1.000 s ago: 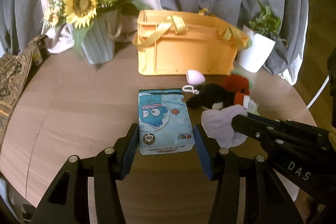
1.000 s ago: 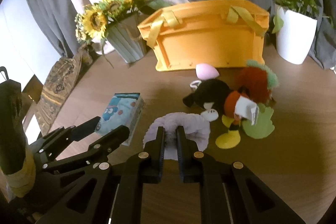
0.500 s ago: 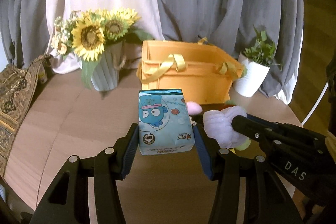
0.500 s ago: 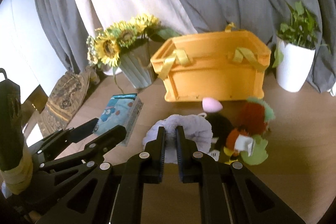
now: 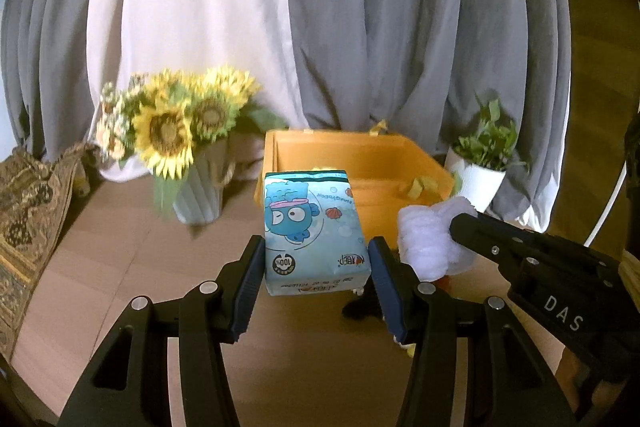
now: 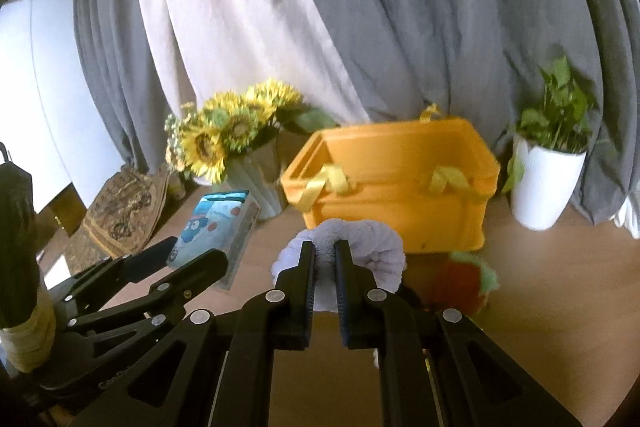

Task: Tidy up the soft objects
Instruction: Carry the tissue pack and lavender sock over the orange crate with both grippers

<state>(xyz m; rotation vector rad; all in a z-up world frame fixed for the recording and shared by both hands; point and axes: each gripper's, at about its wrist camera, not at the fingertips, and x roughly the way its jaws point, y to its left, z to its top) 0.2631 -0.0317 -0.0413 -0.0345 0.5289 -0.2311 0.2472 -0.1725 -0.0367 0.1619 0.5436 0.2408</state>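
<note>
1. The bench [image 5: 100,267] carries an orange bin [image 5: 360,163] at the back, between a sunflower vase [image 5: 200,195] and a potted plant [image 5: 480,175]. From the left view the bin's inside looks bare apart from its yellow straps, so I judge nothing is stowed yet.
2. Two soft things are in the air, both short of the bin: a blue tissue pack [image 5: 312,235] and a pale purple fluffy cloth [image 6: 360,247]. Neither touches the bench.
3. A red-and-green plush toy [image 6: 464,283] lies on the bench in front of the bin, just beside a dark plush that is mostly hidden under the tools. These are left to do, by my reading.
4. The left tool [image 5: 316,279] is part open and clamped on the tissue pack, one blue pad pressed to each long side; the pack stands up level between them.
5. The right tool [image 6: 324,259] is nearly together, pinching a fold of the cloth; the rest bulges out round the fingertips.
6. Likely next step: carry both over the bin's rim and let go.
</note>
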